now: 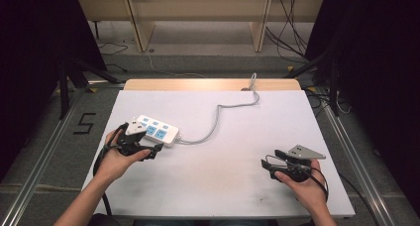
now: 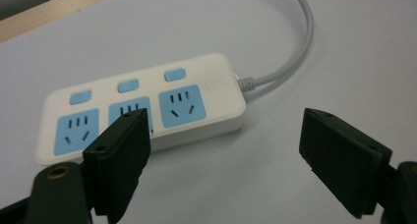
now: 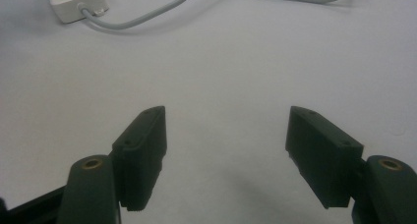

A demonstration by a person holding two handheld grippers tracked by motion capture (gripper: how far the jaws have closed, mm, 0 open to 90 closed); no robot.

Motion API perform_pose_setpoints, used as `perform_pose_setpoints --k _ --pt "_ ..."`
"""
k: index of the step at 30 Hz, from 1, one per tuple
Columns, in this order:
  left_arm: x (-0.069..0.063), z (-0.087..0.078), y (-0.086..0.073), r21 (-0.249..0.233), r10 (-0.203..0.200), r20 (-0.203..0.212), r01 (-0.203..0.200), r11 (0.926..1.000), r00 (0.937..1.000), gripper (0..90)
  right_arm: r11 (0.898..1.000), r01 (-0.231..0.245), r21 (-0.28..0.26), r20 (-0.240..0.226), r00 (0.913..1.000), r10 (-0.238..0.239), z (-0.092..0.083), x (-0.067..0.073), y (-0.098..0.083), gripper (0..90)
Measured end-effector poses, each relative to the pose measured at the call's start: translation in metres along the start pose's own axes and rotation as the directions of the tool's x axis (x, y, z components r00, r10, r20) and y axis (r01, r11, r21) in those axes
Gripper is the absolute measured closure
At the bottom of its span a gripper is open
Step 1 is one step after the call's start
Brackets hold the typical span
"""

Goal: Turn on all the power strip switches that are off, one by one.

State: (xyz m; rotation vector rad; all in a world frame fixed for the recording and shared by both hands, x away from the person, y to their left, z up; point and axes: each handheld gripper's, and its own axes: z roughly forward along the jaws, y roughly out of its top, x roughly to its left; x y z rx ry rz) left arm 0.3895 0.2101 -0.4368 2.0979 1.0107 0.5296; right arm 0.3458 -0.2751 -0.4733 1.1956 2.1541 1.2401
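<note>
Holding a gripper in each hand, the person rests both forearms at the near edge of the table [image 1: 213, 186]; the right gripper [image 1: 268, 162] is at the near right, low over the bare white surface, and its two black jaws stand wide apart with nothing between them, as the right gripper view [image 3: 226, 155] shows clearly; the left gripper [image 1: 154, 151] is at the near left, also with its jaws spread wide and holding nothing; in the left gripper view [image 2: 226, 155] the white power strip [image 2: 147, 108] lies just beyond the fingertips [image 2: 125, 135], and one jaw covers the front edge of the middle socket, but whether it touches the strip I cannot tell; the other jaw is apart from the strip, over the bare table; the strip has three blue sockets in a row, each with a blue switch behind it, and it lies flat at the left part of the table; its grey cable [image 1: 218, 114] runs in a curve toward the far edge and goes down there; the table top is white with a wooden strip at the far side; beyond it there is a grey floor with loose wires, wooden furniture legs [image 1: 138, 23] and dark curtains at both sides; a mark like the number 5 [image 1: 85, 123] is on the floor at the left
</note>
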Motion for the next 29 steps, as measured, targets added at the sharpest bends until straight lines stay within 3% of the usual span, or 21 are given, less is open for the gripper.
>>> perform_pose_setpoints --k 6,10,18,29 --pt "-0.004 -0.003 -0.015 -0.005 0.023 0.005 -0.023 0.9997 0.9997 16.6 1.0 0.005 0.0 -0.001 1.0 -0.005 0.0 0.0 0.0 32.7" --pt "-0.004 -0.008 -0.022 -0.023 0.028 -0.002 -0.028 0.9993 0.9996 16.8 1.0 0.005 0.003 -0.002 1.0 -0.005 0.0 0.0 0.0 32.7" --pt "-0.008 -0.012 -0.041 -0.014 0.03 -0.002 -0.03 0.9994 0.9995 16.3 1.0 0.007 0.005 -0.003 1.0 -0.007 0.001 0.001 -0.001 32.7" --pt "-0.013 -0.008 -0.048 0.0 0.026 -0.012 -0.026 0.9997 0.9996 15.8 1.0 0.007 0.006 -0.008 0.9999 -0.007 0.001 0.003 -0.001 32.7"
